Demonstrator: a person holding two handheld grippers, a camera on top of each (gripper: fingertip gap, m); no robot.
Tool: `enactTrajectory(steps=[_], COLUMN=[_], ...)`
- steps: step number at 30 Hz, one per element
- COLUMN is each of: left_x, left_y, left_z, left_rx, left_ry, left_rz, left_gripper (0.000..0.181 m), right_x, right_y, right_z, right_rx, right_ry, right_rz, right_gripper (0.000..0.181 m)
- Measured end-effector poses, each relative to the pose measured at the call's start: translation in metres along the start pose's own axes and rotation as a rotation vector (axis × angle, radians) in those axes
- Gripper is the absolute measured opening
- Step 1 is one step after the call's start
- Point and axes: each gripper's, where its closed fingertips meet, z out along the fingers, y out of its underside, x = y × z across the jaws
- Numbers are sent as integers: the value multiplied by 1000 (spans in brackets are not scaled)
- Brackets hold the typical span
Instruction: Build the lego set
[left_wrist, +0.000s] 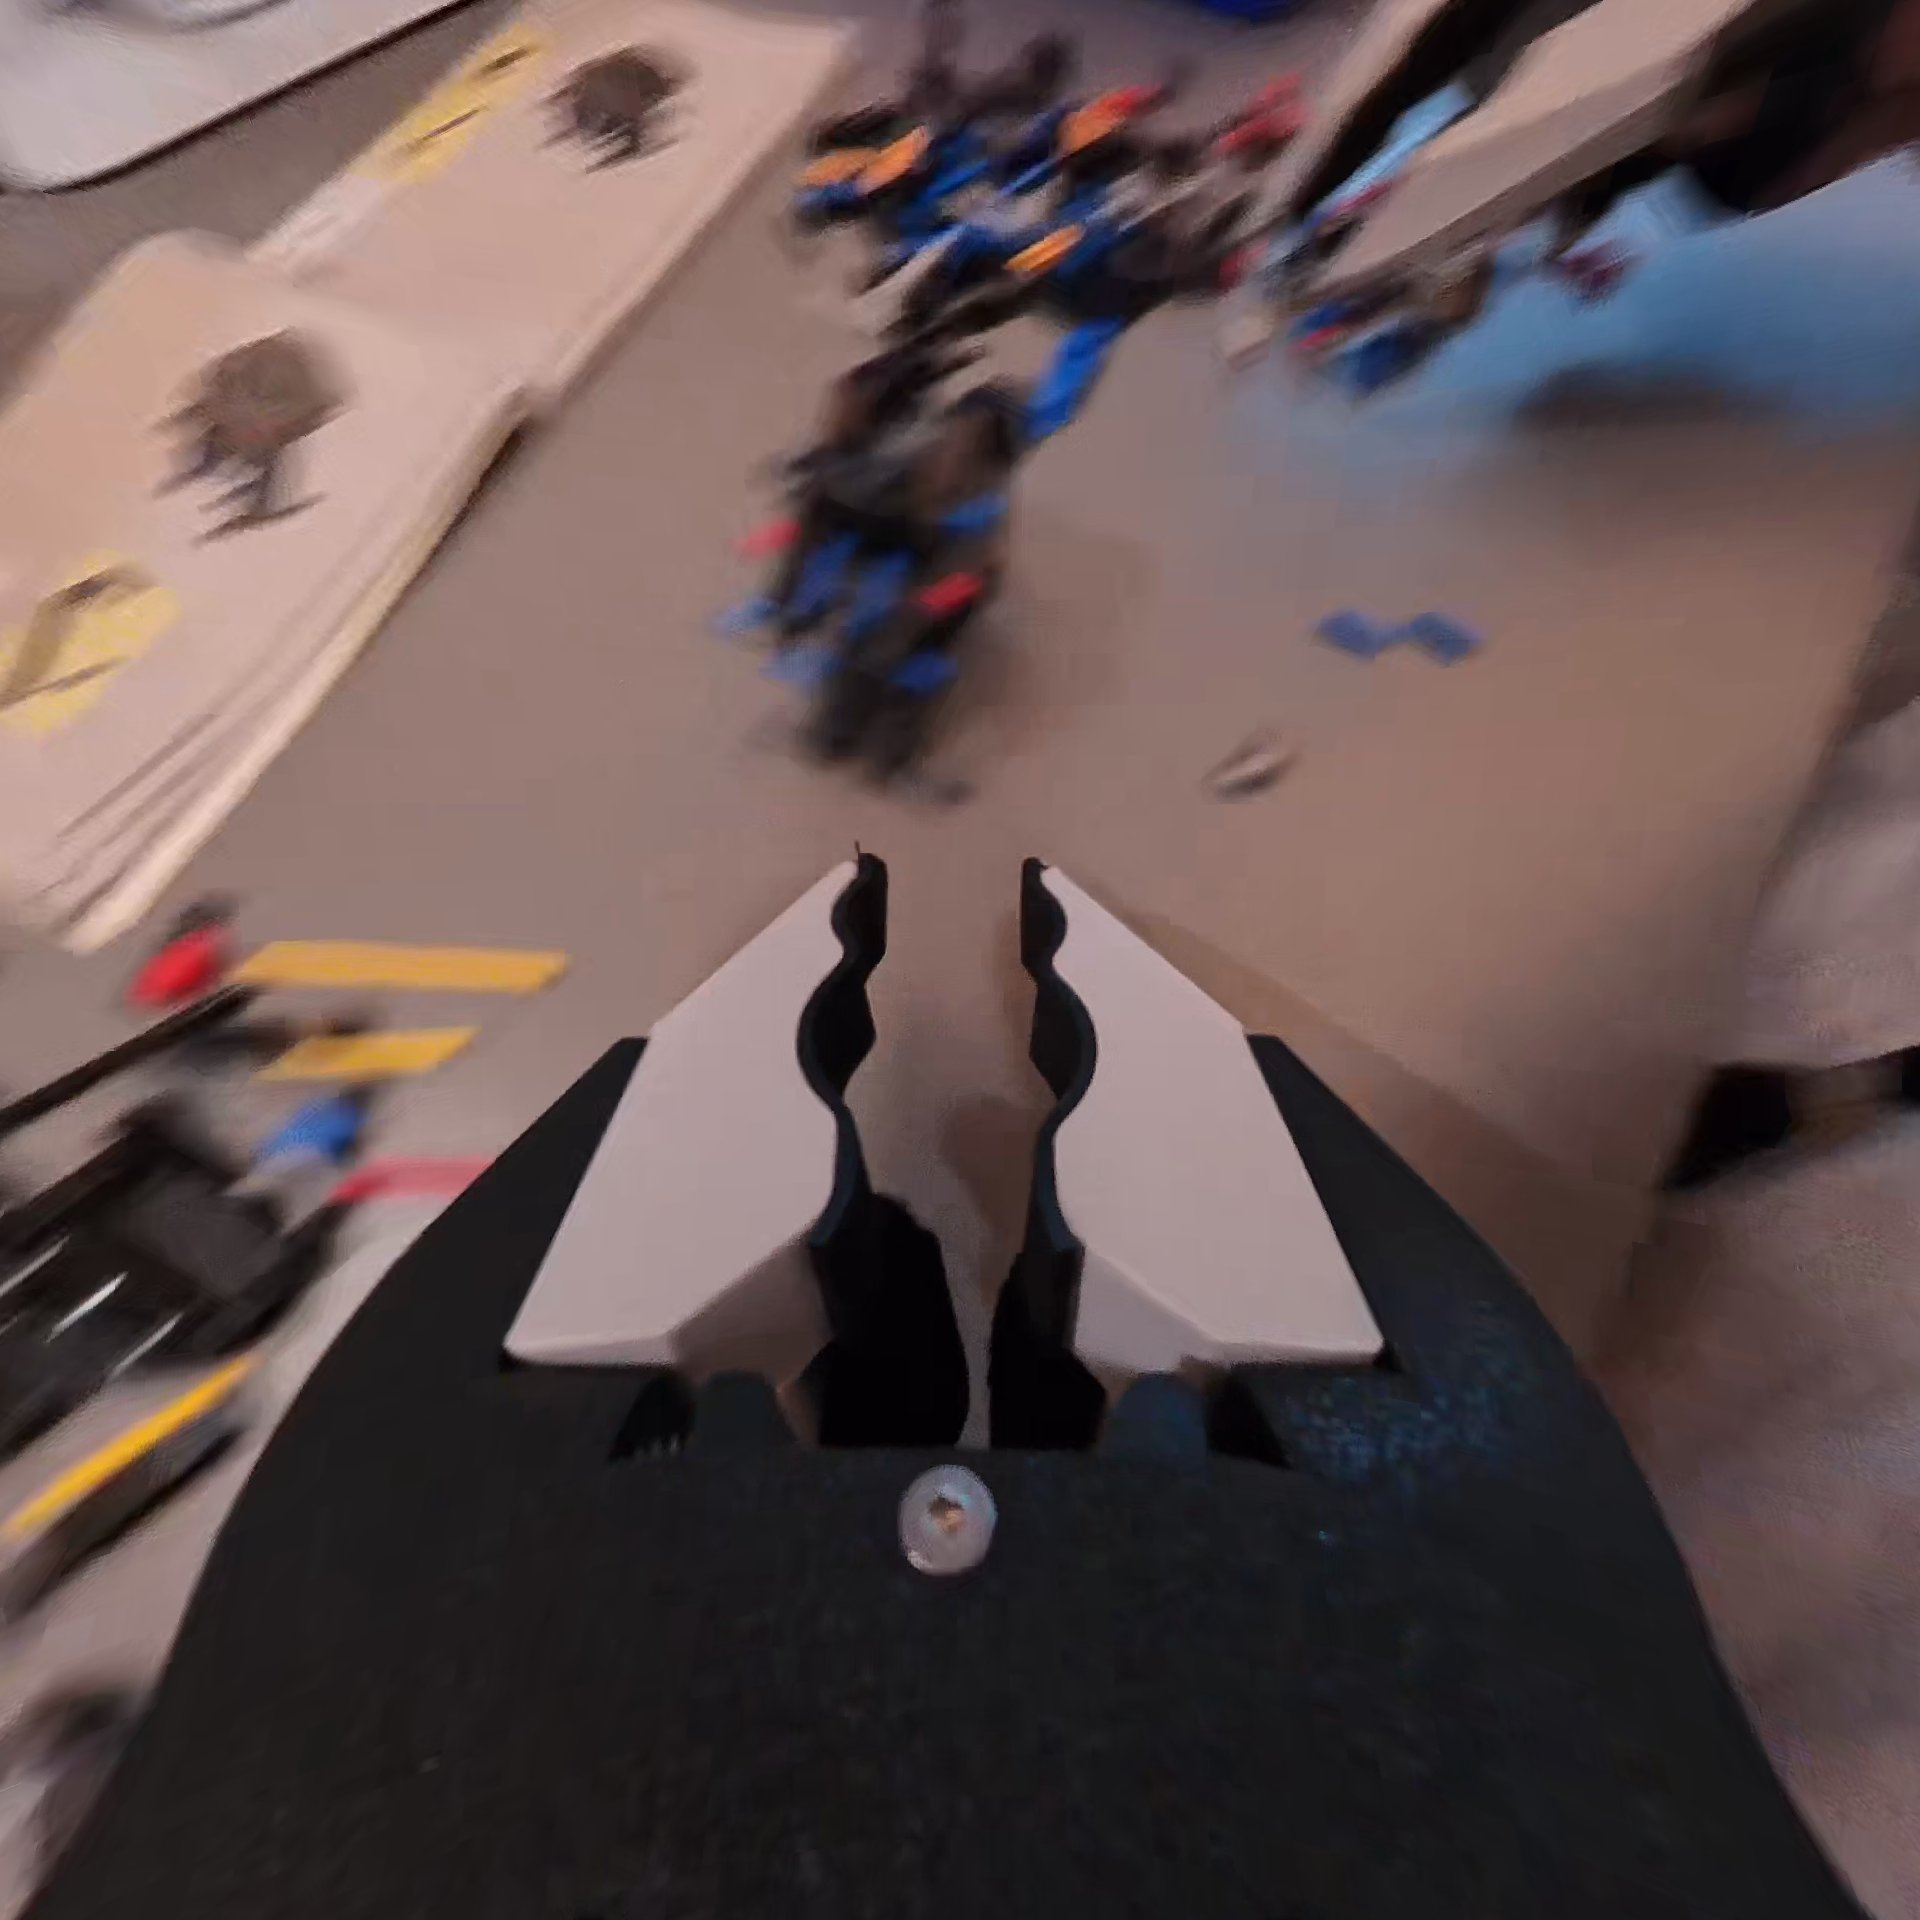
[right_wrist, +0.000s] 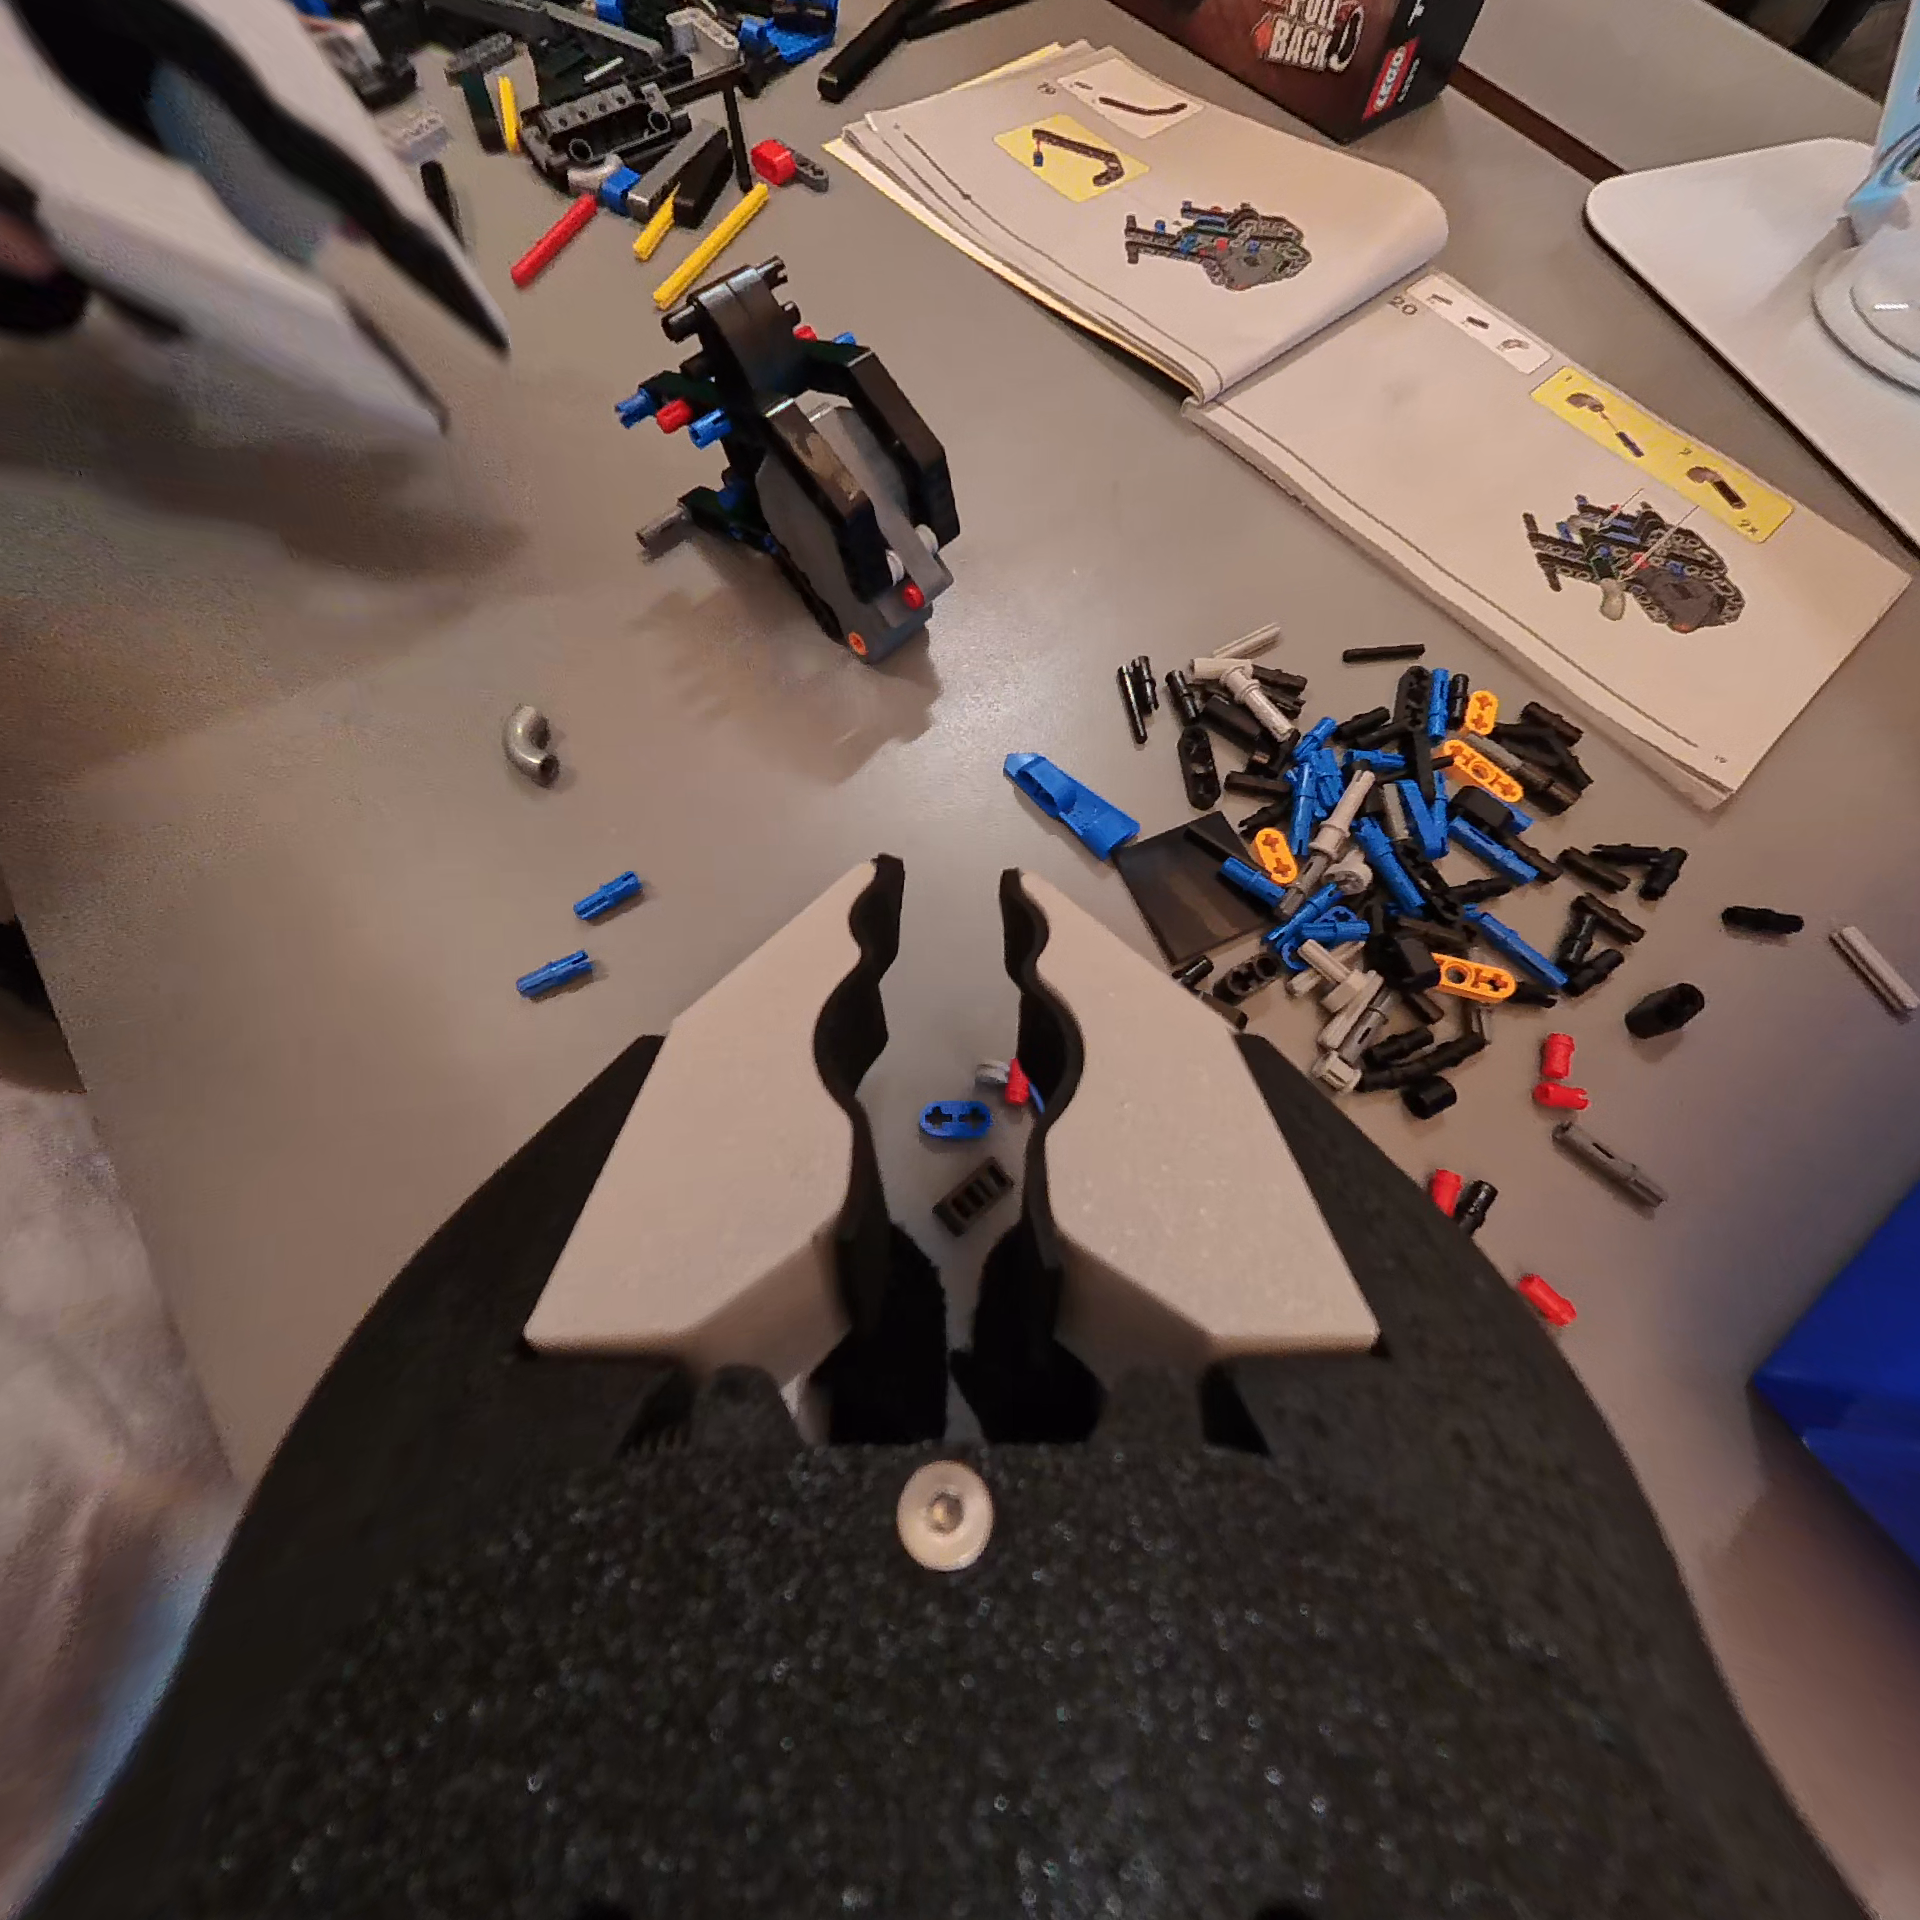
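Both your tools hang empty, right tool (right_wrist: 951, 878) and left tool (left_wrist: 954, 868) parted, half-built model (right_wrist: 805, 468) standing ahead on the bench (right_wrist: 312, 831), loose pieces (right_wrist: 1392, 862) right-forward, likely for sorting.

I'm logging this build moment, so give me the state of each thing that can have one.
left gripper: open, empty.
right gripper: open, empty, above the table.
partly built model: standing upright, unfinished, untouched.
instruction booklet: lying open.
pile of small parts: loose, unsorted.
silver elbow piece: lying alone.
two blue pins: lying apart.
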Motion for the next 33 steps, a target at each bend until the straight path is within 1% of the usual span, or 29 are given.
enactTrajectory(steps=[2, 3, 5, 7, 9, 11, 14, 16, 18, 21, 24, 26, 28, 33], left_x=[-61, -84, -113, -131, -136, -137, -142, -140, -142, -142, -143, -144, -145, -146], left_y=[28, 40, 55, 60, 57, 53, 58, 60, 65, 67, 66, 65, 64, 64], left_z=[-30, -43, -58, -56, -47, -39, -34, -31, -30, -29, -26, -25, -25, -27], left_rx=[-86, -127, -180, -213, -215, -207, -243, -252, -283, -292, -293, -292, -288, -280], left_ry=[-210, -280, -342, -362, -348, -347, -365, -324, -305, -280, -286, -291, -298, -312], left_rz=[-2, 6, 46, 31, -7, -2, 47, 44, 47, 61, 85, 91, 87, 90], left_gripper=[22, 22, 21, 21, 21, 19, 19, 19, 19, 18, 13, 12, 6, 6], right_x=[0, 0, 1, 1, 0, 0, 2, 3, 5, 7, 10, 11, 11, 16], right_y=[0, 1, 4, 6, 8, 8, 7, 8, 9, 10, 11, 11, 10, 8], right_z=[0, 0, 1, 3, 5, 5, 4, 4, 4, 3, 2, 2, 1, 1], right_rx=[12, 11, 4, -6, -18, -23, -17, -21, -25, -28, -33, -29, -29, -37], right_ry=[-9, -15, -18, -22, -22, -11, -2, -4, -7, -4, 7, 6, 7, 17], right_rz=[12, 19, 27, 32, 31, 22, 21, 25, 28, 25, 28, 36, 35, 19], right_gripper=[19, 19, 19, 19, 19, 19, 19, 19, 19, 19, 19, 19, 19, 19])
